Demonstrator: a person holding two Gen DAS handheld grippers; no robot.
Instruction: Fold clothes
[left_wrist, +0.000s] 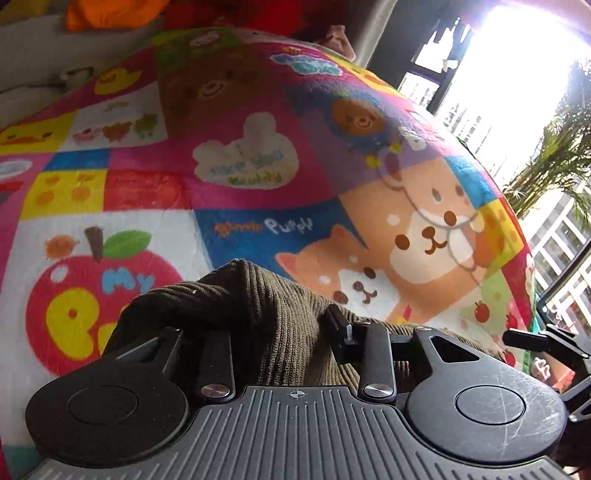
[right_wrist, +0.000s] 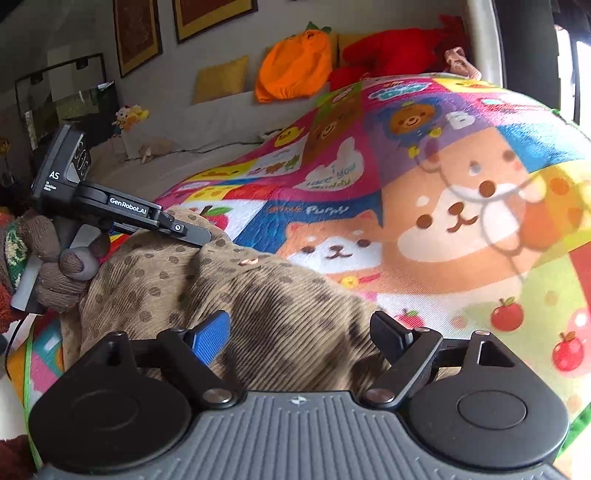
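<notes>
1. Jaws of the left gripper (left_wrist: 273, 332) stand partly closed with a bunched fold of the brown ribbed garment (left_wrist: 266, 317) between them; cloth hides the left finger, so whether the pads truly pinch it cannot be told from the left wrist view.
2. In the right wrist view the left gripper (right_wrist: 201, 236) reaches in from the left, its tip buried in the garment (right_wrist: 221, 288) near a small pale button, and a gloved hand (right_wrist: 55, 266) holds its handle.
3. The right gripper (right_wrist: 299, 338) has its jaws wide apart, one finger faced with a blue ridged pad (right_wrist: 210, 338), the other black; the cloth lies beneath and between them, with no visible squeeze.
4. The garment is a soft, corded knit, tan-brown with darker round dots, heaped in loose folds.
5. It lies on a fleecy blanket (right_wrist: 424, 206) printed with bright patchwork squares, cartoon puppies, bears and apples.
6. The heap sits at the blanket's near edge, directly before both grippers.
</notes>
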